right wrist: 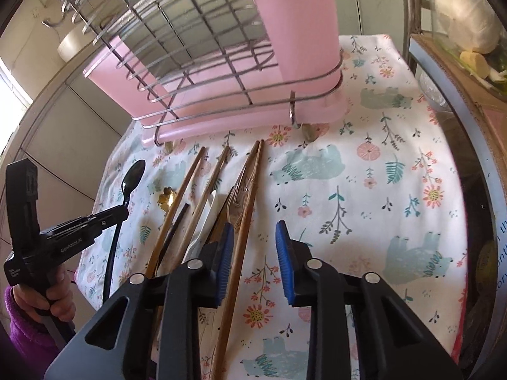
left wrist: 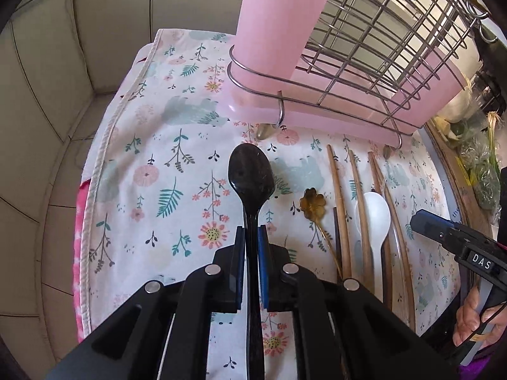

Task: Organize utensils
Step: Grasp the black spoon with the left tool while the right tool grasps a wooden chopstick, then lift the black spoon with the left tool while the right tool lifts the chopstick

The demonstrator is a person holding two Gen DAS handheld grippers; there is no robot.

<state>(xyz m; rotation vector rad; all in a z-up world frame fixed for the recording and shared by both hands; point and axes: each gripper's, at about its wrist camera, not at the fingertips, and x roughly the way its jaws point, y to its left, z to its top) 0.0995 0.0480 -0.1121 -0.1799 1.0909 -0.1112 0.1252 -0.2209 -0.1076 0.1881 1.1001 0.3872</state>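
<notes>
My left gripper (left wrist: 252, 237) is shut on the handle of a black spoon (left wrist: 252, 171), whose bowl sticks out above the floral cloth (left wrist: 158, 158). On the cloth to its right lie a gold flower spoon (left wrist: 312, 202), several wooden chopsticks (left wrist: 340, 196) and a white spoon (left wrist: 375, 218). My right gripper (right wrist: 253, 231) hangs open just over the cloth. One chopstick (right wrist: 244, 209) runs between its jaws beside the left pad, which does not press on it. A clear fork (right wrist: 242, 186) lies among the chopsticks. The right wrist view shows the black spoon (right wrist: 134, 174) held at the left.
A wire dish rack (left wrist: 380, 47) on a pink tray (left wrist: 348, 117) stands at the back of the cloth, with a tall pink cutlery holder (left wrist: 279, 31) at its end. Tiled wall runs along the left. A box of greens (left wrist: 475, 164) sits at the right edge.
</notes>
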